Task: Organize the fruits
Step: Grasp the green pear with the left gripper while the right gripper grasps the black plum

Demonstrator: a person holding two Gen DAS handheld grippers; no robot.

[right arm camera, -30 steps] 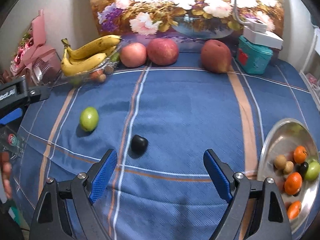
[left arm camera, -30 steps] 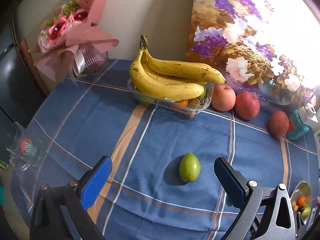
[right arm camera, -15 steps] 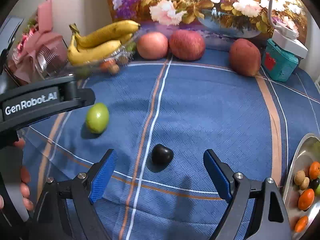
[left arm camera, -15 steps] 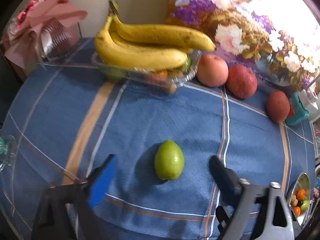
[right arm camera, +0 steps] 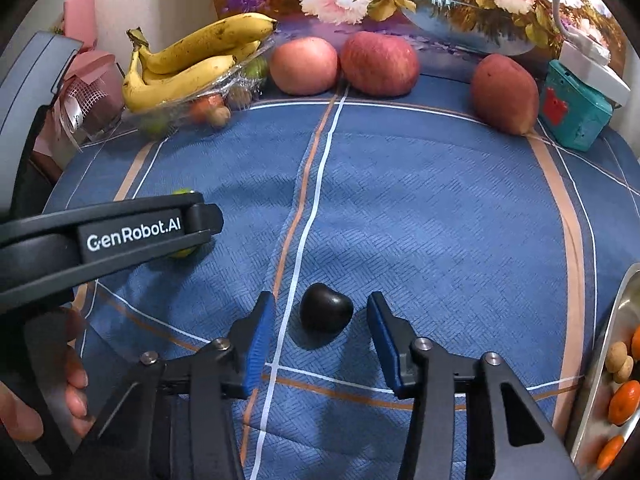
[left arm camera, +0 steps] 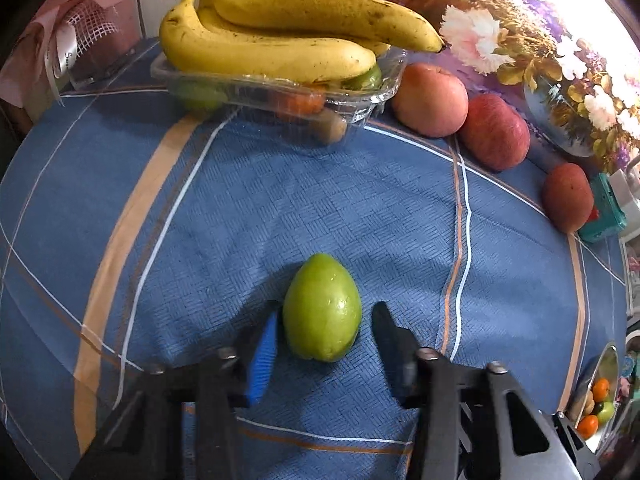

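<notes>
A green egg-shaped fruit [left arm camera: 322,307] lies on the blue tablecloth between the fingers of my left gripper [left arm camera: 324,346]. The left pad touches or nearly touches it; the right finger stands a little apart. A small dark plum-like fruit [right arm camera: 326,313] lies between the fingers of my right gripper [right arm camera: 320,336], with a gap on both sides. In the right wrist view the left gripper's black body [right arm camera: 120,236] covers most of the green fruit [right arm camera: 182,192]. A metal plate [right arm camera: 600,364] with small oranges and other small fruits sits at the right edge.
A clear tray [left arm camera: 280,92] with bananas [left arm camera: 280,40] and small fruits stands at the back left. Three red apples [right arm camera: 380,64] line the back by a flower painting. A teal box [right arm camera: 576,108] is at the back right, a pink bouquet [left arm camera: 80,24] at the far left.
Both grippers moved forward and down. Each now has its fruit between its fingers, and both jaws have narrowed from wide open.
</notes>
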